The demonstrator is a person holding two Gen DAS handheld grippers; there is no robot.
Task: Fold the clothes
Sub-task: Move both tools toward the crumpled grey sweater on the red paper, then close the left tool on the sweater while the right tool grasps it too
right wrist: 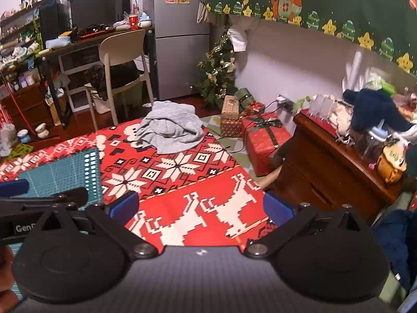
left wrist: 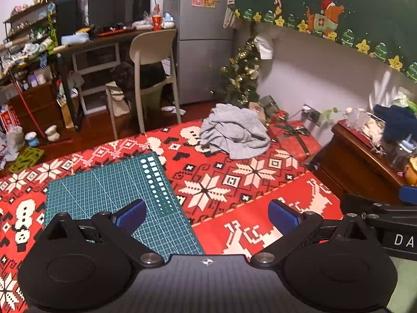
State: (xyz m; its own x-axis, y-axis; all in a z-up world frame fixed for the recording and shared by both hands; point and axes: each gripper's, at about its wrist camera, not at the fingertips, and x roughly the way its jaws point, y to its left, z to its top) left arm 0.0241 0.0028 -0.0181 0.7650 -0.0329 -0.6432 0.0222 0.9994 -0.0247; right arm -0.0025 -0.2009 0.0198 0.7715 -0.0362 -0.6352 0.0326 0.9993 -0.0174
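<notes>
A crumpled grey garment (left wrist: 234,133) lies in a heap at the far end of the red Christmas-patterned cloth (left wrist: 234,180); it also shows in the right wrist view (right wrist: 170,127). My left gripper (left wrist: 207,215) is open and empty, hovering above the near part of the cloth, far from the garment. My right gripper (right wrist: 200,206) is open and empty too, above the reindeer pattern of the cloth (right wrist: 198,208). The two grippers are side by side.
A green cutting mat (left wrist: 114,195) lies on the cloth at the left. Wrapped gift boxes (right wrist: 263,135) and a small Christmas tree (right wrist: 219,70) stand beyond the cloth. A wooden cabinet (right wrist: 333,167) with clutter is at the right. A chair (left wrist: 151,78) and desk stand behind.
</notes>
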